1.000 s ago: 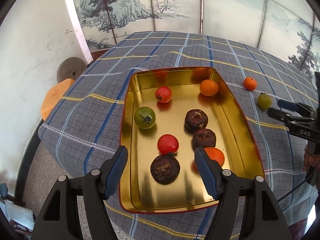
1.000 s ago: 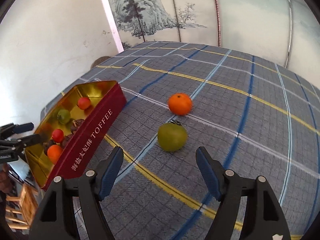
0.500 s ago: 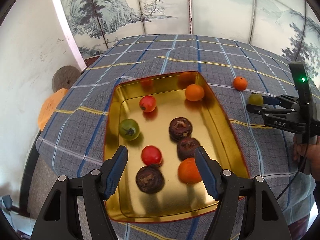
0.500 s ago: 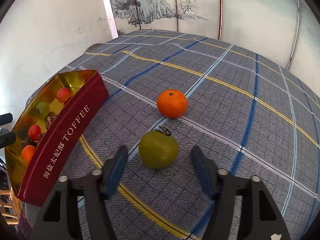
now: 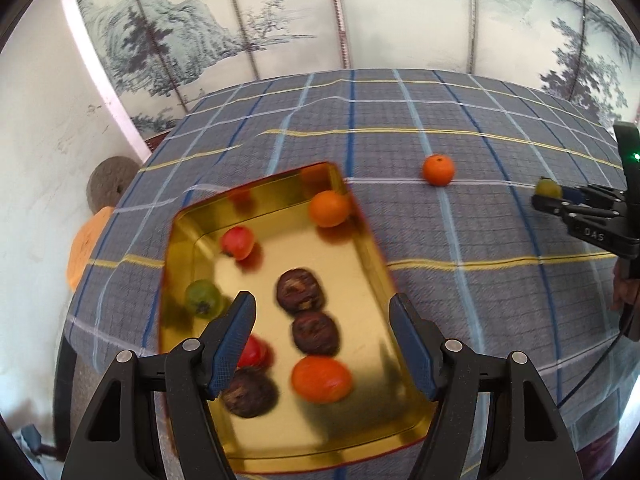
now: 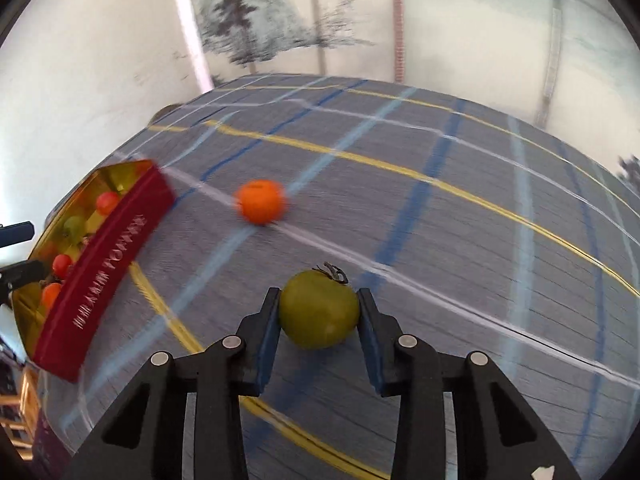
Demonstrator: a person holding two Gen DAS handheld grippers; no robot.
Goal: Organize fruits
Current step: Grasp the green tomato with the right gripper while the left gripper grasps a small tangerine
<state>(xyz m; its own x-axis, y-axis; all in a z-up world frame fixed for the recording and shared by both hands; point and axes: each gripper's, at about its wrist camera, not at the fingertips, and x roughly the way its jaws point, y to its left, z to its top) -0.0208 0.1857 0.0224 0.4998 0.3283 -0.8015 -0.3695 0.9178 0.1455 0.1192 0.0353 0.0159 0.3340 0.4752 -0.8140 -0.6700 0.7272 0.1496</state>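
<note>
A gold toffee tin (image 5: pixel 372 256) with red outer walls (image 6: pixel 108 276) holds several fruits: red, green, orange and dark brown ones. My left gripper (image 5: pixel 322 340) is open and empty above the tin's near half. My right gripper (image 6: pixel 318 320) is shut on a green tomato (image 6: pixel 318 314), its pads touching both sides, low over the cloth. The same tomato (image 5: pixel 549 187) and right gripper (image 5: pixel 556 200) show at the right in the left wrist view. A loose orange tangerine (image 6: pixel 261 207) lies on the cloth beyond it, also in the left wrist view (image 5: pixel 439 170).
The table carries a blue-grey plaid cloth (image 5: pixel 480 240) with yellow and blue lines. A painted screen (image 5: pixel 280 20) stands behind. A white wall (image 5: pixel 36 160) lies left, with an orange cushion (image 5: pixel 84 248) and a round grey disc (image 5: pixel 110 184) below the table's left edge.
My right gripper moved forward and closed its fingers on the green tomato. My left gripper drifted left over the tin and stayed open.
</note>
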